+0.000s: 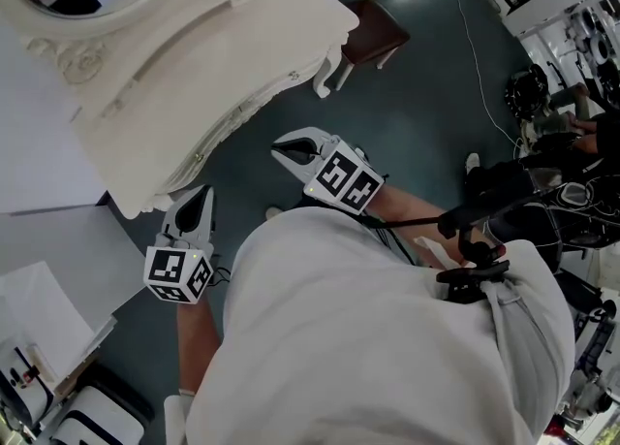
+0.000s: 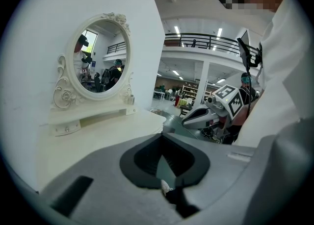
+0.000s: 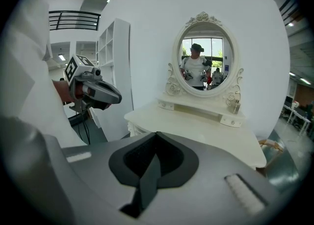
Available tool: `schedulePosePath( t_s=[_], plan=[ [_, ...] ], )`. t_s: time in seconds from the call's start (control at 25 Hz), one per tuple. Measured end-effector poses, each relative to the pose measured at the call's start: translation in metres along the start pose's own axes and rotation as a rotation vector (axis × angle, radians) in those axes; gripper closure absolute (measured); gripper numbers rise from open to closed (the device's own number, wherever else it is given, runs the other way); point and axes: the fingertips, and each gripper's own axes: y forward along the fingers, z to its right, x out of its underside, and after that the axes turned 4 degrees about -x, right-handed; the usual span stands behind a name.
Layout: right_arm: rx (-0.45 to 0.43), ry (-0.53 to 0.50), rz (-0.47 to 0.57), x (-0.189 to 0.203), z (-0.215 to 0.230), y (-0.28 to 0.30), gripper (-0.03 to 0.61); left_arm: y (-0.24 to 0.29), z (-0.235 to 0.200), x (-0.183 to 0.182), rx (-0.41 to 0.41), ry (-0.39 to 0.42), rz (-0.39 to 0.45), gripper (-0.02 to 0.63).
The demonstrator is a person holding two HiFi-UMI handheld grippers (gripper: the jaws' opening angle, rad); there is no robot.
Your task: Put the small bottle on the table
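Far left in the head view: white desk (image 1: 194, 65) with a carved, curving front edge, and an oval mirror (image 3: 206, 55) in a scrolled frame at its back. Small bottle (image 3: 236, 105) upright on the low shelf under the mirror, just beside the frame's right-hand scroll as seen from the right gripper view, well apart from both grippers.

Next rightward: left gripper (image 1: 205, 193) just off the desk's front edge, aimed toward it and tipped slightly downward. Clenched, tips pressed together, with only a sliver of floor showing through the hollow behind them. Marker cube toward the person's white-clad body.

Further right: right gripper (image 1: 278, 150) above the dark green floor (image 1: 426, 94), near the desk's corner but not touching it. Likewise clenched, jaws closed tip to tip and empty.

Beyond, toward upper right: chair (image 1: 373, 31) with a dark red seat and pale legs, beside the desk's far end. At far right, black equipment and cables on the floor.
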Motion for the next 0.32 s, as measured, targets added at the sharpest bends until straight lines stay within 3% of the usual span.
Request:
schedulePosePath(
  t_s=[0.32],
  plan=[
    [-0.010, -0.011, -0.006, -0.007, 0.014, 0.017, 0.578, 0.007, -0.020, -0.002, -0.014, -0.011, -0.003, 0.611]
  ],
)
